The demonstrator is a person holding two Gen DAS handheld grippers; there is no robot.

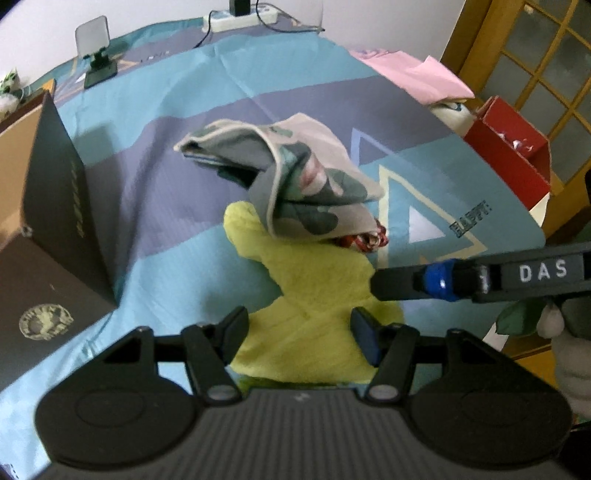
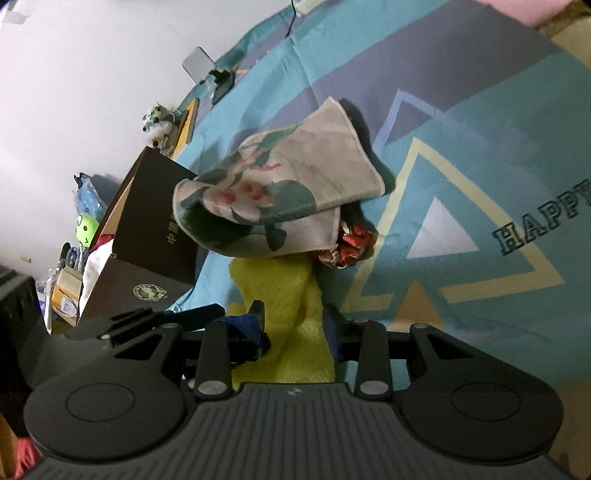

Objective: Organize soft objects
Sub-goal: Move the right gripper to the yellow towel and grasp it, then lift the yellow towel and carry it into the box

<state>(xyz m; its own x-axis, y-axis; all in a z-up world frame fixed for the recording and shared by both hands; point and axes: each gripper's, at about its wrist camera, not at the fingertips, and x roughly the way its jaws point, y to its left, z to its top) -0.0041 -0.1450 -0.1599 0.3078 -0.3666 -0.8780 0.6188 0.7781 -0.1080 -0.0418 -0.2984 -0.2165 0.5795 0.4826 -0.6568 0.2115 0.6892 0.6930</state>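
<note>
A yellow fluffy cloth [image 1: 310, 295] lies on the patterned bedspread [image 1: 147, 192], reaching under both grippers. A grey floral towel [image 1: 295, 177] lies crumpled over its far end, with a small red patterned cloth [image 1: 364, 240] poking out beneath. My left gripper [image 1: 299, 332] is open, fingers either side of the yellow cloth's near part. My right gripper [image 2: 295, 328] is open over the yellow cloth [image 2: 288, 325]; its finger enters the left wrist view from the right [image 1: 443, 280]. The floral towel [image 2: 280, 188] and red cloth [image 2: 347, 247] lie beyond.
A dark open box [image 1: 55, 206] stands at the left, seen too in the right wrist view [image 2: 147, 240]. A red box [image 1: 513, 147] and pink fabric [image 1: 417, 74] sit at the right. A phone stand [image 1: 98, 55] and power strip [image 1: 240, 18] are at the far edge.
</note>
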